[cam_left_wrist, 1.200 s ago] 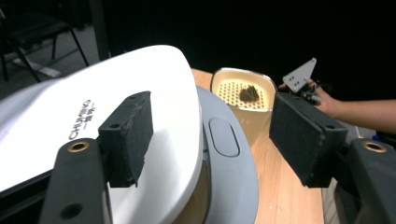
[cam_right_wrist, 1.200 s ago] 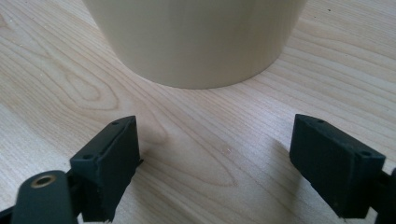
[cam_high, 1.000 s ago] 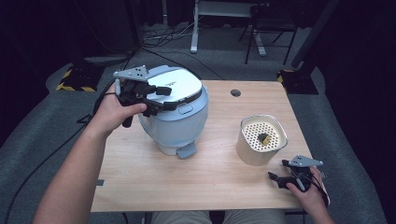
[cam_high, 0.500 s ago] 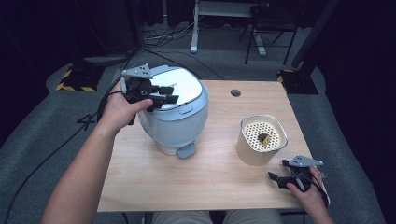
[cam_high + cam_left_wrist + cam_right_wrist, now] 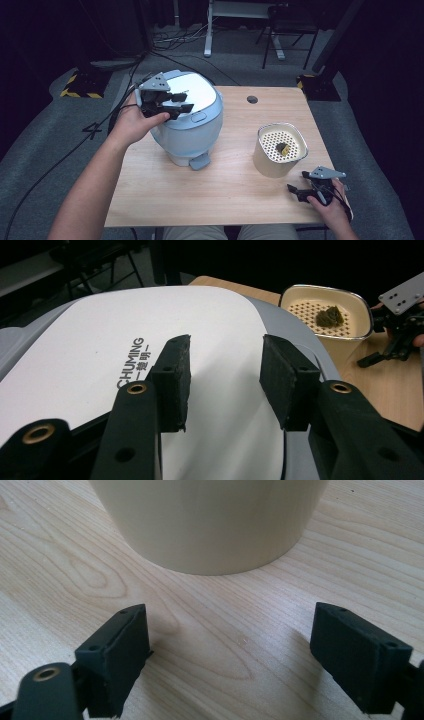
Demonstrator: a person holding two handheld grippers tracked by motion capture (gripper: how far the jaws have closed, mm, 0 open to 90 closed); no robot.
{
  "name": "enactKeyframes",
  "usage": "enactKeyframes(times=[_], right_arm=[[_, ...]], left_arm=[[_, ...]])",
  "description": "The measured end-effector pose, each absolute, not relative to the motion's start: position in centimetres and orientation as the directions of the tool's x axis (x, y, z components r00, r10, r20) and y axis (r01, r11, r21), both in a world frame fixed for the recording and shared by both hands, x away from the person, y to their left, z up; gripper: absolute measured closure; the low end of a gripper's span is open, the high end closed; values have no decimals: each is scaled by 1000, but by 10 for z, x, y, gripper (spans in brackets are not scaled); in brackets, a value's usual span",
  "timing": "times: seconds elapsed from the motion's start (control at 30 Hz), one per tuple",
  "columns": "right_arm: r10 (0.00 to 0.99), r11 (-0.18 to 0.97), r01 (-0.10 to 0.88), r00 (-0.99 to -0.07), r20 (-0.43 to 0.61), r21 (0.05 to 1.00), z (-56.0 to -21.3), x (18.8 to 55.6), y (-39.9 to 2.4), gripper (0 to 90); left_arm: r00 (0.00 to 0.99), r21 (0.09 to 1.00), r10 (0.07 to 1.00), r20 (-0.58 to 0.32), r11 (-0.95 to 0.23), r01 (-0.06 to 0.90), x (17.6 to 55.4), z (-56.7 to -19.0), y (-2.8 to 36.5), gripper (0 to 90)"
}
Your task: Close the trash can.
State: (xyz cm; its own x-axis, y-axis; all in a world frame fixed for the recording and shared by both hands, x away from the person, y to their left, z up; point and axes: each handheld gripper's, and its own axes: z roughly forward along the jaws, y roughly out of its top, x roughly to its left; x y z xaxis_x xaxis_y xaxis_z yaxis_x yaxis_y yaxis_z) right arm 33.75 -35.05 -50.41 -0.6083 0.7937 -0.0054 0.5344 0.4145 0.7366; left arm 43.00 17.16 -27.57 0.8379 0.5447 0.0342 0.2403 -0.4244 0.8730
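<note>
Above cooker lid [image 5: 100, 355], left gripper [image 5: 225, 375] apart, nothing between; strainer cup [image 5: 280, 150] before parted right gripper [image 5: 304, 189].

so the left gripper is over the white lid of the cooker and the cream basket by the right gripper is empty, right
Not quite. The left gripper does hover over the white lid of the cooker, and the cream basket does stand by the right gripper. But the basket is not empty: a small dark greenish lump lies on its perforated floor, as the left gripper view shows.
</note>
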Motion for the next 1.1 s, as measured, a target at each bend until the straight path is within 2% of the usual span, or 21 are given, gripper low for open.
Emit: enactKeyframes(times=[0.13, 0.27, 0.33, 0.47, 0.53, 0.87, 1.1], right_arm=[[794, 414, 535, -608, -5, 737, -504, 337, -350, 161], [793, 415, 534, -609, -5, 737, -504, 337, -350, 161], [793, 415, 534, -609, -5, 736, -504, 338, -350, 161], [793, 415, 534, -609, -5, 737, -504, 338, -350, 161], [793, 415, 534, -609, -5, 737, -504, 338, -350, 161], [793, 414, 535, -609, -5, 737, -504, 338, -350, 161], [793, 414, 534, -609, -4, 737, -504, 338, -351, 161]], left_arm=[[825, 868, 561, 70, -441, 227, 428, -278, 168, 568], [823, 875, 566, 48, -421, 238, 428, -279, 169, 565], [832, 880, 552, 45, -417, 229, 429, -281, 169, 520], [827, 884, 561, 12, -393, 254, 428, -281, 165, 340], [826, 886, 564, 10, -388, 254, 428, -279, 165, 304], [852, 939, 521, -59, -261, 224, 409, -260, 181, 272], [868, 945, 496, -23, -272, 180, 378, -254, 191, 265]])
